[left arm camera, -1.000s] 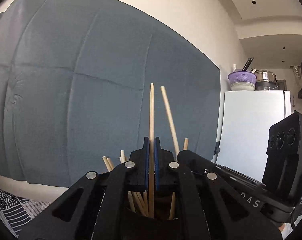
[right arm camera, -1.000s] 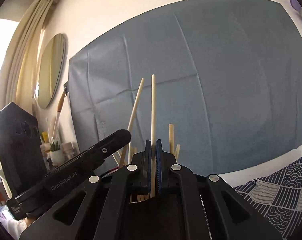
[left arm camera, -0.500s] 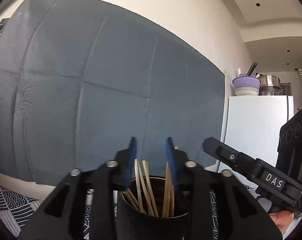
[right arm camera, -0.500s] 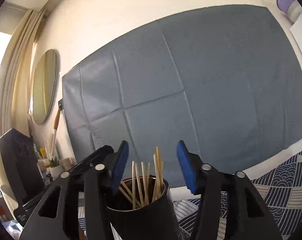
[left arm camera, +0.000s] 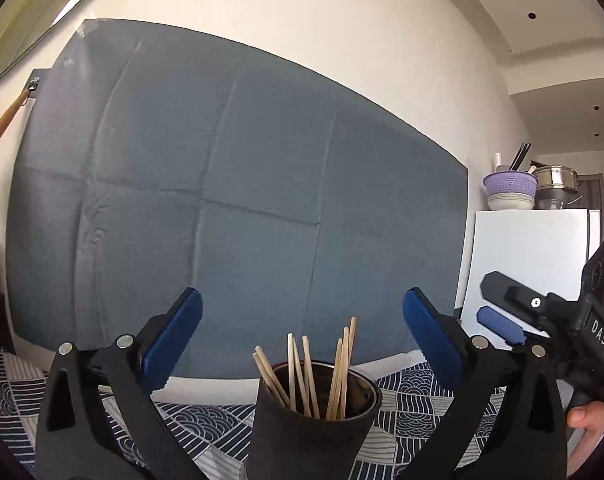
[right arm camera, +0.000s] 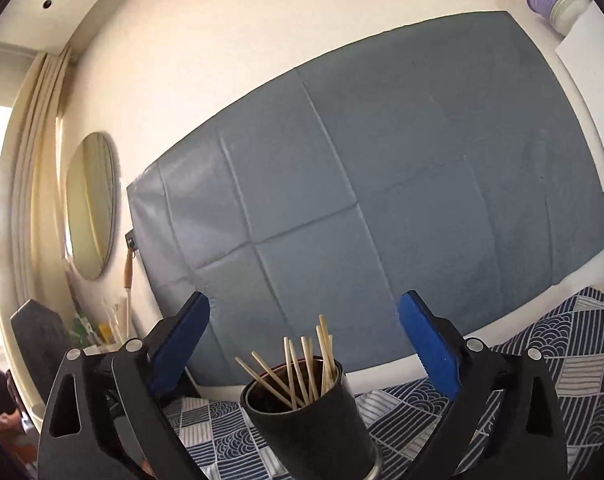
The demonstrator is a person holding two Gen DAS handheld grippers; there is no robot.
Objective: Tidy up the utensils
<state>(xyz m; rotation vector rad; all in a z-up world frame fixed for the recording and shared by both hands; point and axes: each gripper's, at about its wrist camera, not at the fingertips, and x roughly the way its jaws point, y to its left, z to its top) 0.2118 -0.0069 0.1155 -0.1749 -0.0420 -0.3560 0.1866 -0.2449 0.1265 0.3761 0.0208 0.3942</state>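
On a blue patterned tablecloth (left arm camera: pixel 205 424) stands a dark cup (left arm camera: pixel 314 428) holding wooden chopsticks (left arm camera: pixel 302 368), low and centred between the left gripper (left arm camera: pixel 302 320) fingers. Both left and right gripper (right arm camera: pixel 304 320) jaws are opening, blue pads clear of the chopsticks, gripping nothing

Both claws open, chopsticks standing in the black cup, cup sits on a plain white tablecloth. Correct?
Not quite: the tablecloth is navy with a white geometric pattern, as both wrist views show. The left claw and right claw are opening, and the chopsticks stand in the black cup.
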